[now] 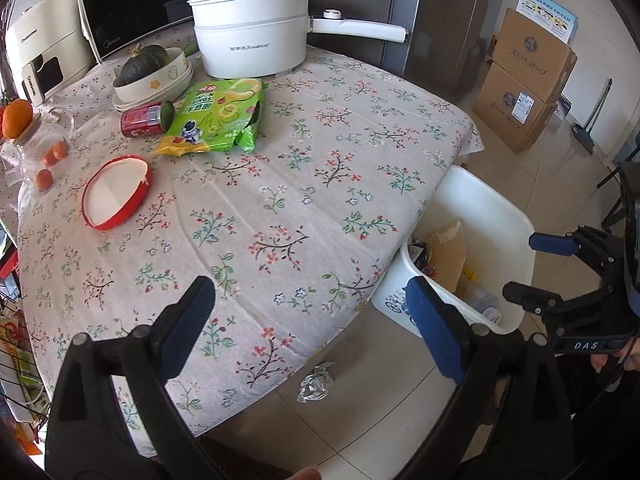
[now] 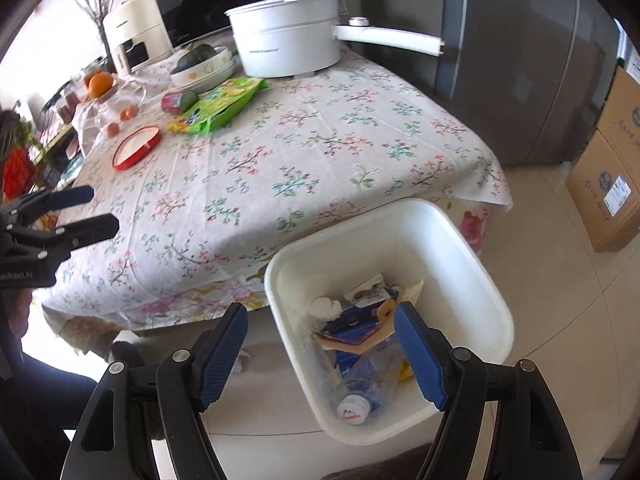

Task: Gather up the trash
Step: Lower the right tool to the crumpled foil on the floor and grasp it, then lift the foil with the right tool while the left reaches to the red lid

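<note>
A white trash bin stands on the floor at the table's corner, holding a plastic bottle, a blue carton and cardboard. It also shows in the left wrist view. My right gripper is open and empty just above the bin's near rim. My left gripper is open and empty over the table's front edge. On the table lie a green snack bag, a tipped red can and a red lid. A crumpled foil wad lies on the floor.
A floral tablecloth covers the table. A white electric pot, a bowl with a squash, a microwave, a jar and oranges stand at the back. Cardboard boxes and a fridge are right.
</note>
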A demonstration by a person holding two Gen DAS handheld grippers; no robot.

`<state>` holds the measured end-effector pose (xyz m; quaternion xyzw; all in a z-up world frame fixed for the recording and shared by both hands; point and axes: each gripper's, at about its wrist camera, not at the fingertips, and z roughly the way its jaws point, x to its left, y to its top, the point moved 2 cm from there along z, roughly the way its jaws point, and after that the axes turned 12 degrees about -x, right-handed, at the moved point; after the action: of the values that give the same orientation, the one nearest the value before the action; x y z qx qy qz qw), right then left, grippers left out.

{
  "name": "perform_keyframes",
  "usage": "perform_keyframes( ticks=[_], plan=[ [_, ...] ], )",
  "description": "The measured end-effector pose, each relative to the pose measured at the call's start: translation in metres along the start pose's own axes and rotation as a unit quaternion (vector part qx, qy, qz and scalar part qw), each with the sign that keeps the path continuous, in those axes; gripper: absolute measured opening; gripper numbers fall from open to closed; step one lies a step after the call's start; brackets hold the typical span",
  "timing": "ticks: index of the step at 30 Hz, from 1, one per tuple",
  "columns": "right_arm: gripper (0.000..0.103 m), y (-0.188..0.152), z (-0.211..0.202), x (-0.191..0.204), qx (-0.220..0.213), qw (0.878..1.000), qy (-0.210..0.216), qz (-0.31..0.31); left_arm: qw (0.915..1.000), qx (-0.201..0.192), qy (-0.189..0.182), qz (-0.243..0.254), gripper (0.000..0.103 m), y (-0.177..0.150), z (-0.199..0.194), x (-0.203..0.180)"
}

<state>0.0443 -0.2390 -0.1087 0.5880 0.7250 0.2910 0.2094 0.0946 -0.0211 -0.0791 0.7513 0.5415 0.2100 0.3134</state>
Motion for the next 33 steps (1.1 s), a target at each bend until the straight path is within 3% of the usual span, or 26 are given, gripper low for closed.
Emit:
perform_keyframes(
  ticks=[6, 14, 19, 27, 30, 33],
  plan=[
    [0.083, -0.053, 0.051, 0.089, 0.041, 0.992, 0.046, -0.109, 0.9992, 0.018, 0.033, -0.011, 0.097, -0.027, -0.021, 0.048],
    [0.083, -0.149, 0.160, 0.158, 0.145, 0.976, 0.099, -0.125, 0.9971, 0.035, 0.059, -0.034, 0.097, -0.055, -0.041, 0.101],
    [0.083, -0.184, 0.216, 0.177, 0.185, 0.969, 0.098, -0.129, 0.9963, 0.039, 0.052, -0.056, 0.097, -0.058, -0.046, 0.118],
    [0.081, -0.207, 0.278, 0.185, 0.208, 0.967, 0.068, -0.131, 0.9952, 0.027, 0.070, -0.063, 0.097, -0.049, -0.049, 0.136],
    [0.073, -0.215, 0.289, 0.187, 0.217, 0.965, 0.068, -0.130, 0.9947, 0.026, 0.070, -0.070, 0.097, -0.049, -0.050, 0.140],
    [0.058, -0.221, 0.295, 0.188, 0.225, 0.963, 0.070, -0.132, 0.9942, 0.027, 0.072, -0.074, 0.097, -0.050, -0.049, 0.143]
  ],
)
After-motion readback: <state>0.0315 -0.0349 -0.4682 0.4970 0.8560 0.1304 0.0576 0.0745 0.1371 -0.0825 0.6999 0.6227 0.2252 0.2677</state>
